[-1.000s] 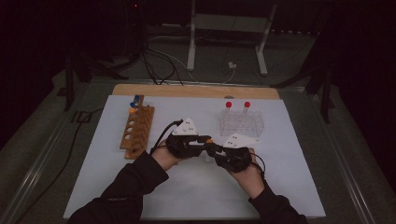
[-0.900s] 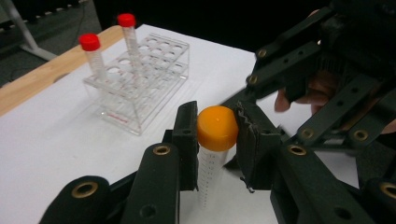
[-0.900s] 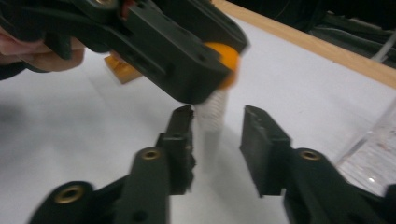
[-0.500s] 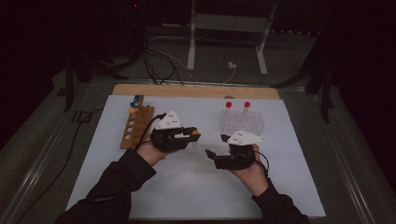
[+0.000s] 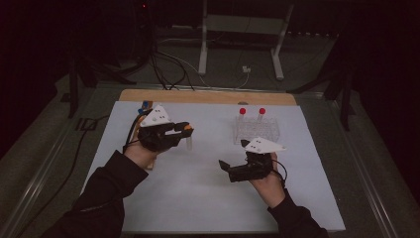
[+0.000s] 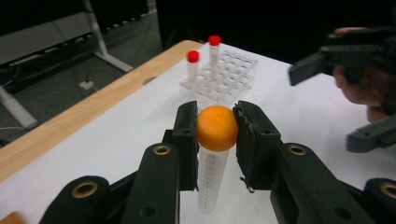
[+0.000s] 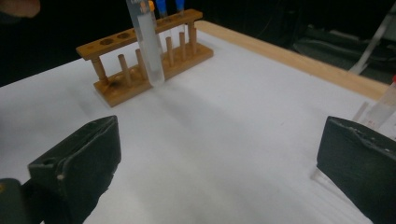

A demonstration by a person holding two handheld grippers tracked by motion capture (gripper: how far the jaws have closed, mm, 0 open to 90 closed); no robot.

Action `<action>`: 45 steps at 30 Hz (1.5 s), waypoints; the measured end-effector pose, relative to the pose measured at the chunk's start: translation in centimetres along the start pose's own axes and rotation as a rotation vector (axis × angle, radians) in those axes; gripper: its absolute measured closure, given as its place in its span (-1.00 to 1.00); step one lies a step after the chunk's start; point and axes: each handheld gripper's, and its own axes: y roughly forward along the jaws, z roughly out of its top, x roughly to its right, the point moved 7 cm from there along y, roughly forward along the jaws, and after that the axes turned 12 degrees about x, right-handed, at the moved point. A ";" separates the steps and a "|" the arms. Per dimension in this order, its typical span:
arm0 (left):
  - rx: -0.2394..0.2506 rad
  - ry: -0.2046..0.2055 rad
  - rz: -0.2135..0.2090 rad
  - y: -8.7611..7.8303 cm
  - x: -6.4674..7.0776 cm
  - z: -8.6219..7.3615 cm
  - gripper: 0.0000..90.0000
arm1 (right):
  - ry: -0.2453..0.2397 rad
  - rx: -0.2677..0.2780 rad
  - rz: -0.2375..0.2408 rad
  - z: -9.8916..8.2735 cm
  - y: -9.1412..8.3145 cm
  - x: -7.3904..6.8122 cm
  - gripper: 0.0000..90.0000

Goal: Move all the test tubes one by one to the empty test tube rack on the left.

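Orange-capped tube (image 6: pixel 215 154) upright, cap pinched inside left hand-held gripper (image 6: pixel 216 130) jaws.

— Where are we?
— We take it for a lab: a wooden test-tube rack (image 7: pixel 147 51) and a clear plastic rack (image 5: pixel 256 130) of red-capped tubes (image 6: pixel 193 57) on a white surface (image 5: pixel 198 183).
— And behind?
— We see cables (image 5: pixel 168 64) and a metal stand (image 5: pixel 242 29).

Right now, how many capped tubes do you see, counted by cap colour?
Orange cap: 1, the tube clamped in the left gripper
Red caps: 2, in the clear rack
Blue caps: 2, in the wooden rack
Total: 5
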 end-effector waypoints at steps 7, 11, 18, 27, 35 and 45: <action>-0.002 -0.008 0.085 -2.0 -2.8 -0.1 0.60 | 0.007 0.015 0.020 0.2 -0.1 -0.2 -1.00; -0.001 -0.021 0.137 -3.2 -4.5 -0.4 0.60 | 0.007 0.008 0.022 0.1 -0.1 -0.2 -1.00; -0.004 -0.033 0.230 -5.4 -7.3 -1.1 0.60 | 0.008 0.007 0.023 0.1 -0.1 -0.1 -1.00; -0.018 -0.048 0.349 -7.5 -10.8 -2.2 0.60 | 0.012 0.006 0.025 0.0 -0.1 0.0 -1.00; -0.028 -0.089 0.411 -7.3 -12.7 -4.8 0.60 | 0.012 0.006 0.024 0.0 0.0 0.0 -1.00; -0.121 -0.123 0.424 -5.9 -13.0 -8.7 0.60 | 0.017 0.002 0.022 -0.1 -0.1 0.2 -1.00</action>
